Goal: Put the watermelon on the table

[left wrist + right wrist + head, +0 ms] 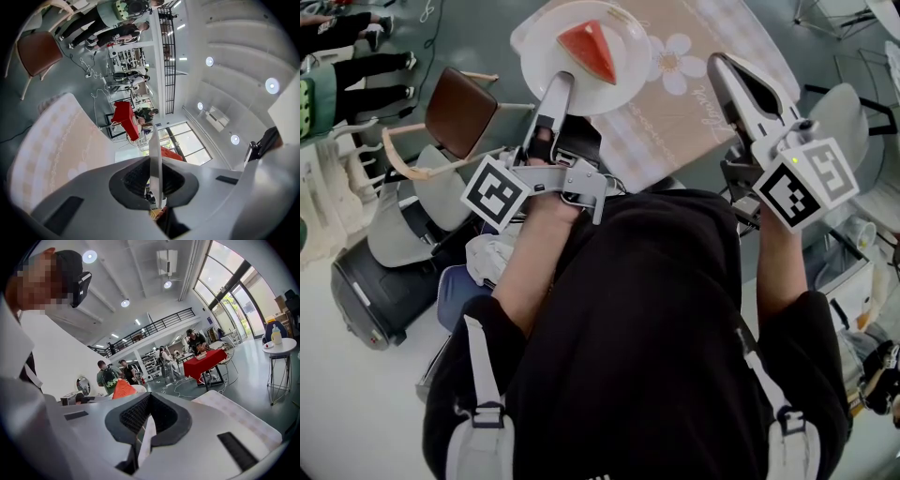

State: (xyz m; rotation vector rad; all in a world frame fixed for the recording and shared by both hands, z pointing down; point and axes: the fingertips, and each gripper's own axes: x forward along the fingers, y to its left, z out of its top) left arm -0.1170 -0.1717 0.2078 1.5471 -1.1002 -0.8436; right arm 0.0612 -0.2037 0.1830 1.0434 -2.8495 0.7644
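A red wedge of watermelon [591, 49] lies on a white plate [546, 47]. My left gripper [562, 82] is shut on the plate's near rim and holds the plate level over the left end of the table [712, 131]. In the left gripper view the rim shows edge-on as a thin white strip [154, 150] between the pads. My right gripper [717, 61] hovers over the table's checked cloth to the right of the plate, apart from it. Its jaws look shut with nothing in them. From the right gripper view the watermelon [123, 389] peeks over the left jaw.
A chair with a brown seat [459, 111] stands left of the table and a grey chair [853, 112] to its right. Several people [347, 56] stand at the far left. A red-draped table [206, 363] and a small round table [280, 347] stand farther off.
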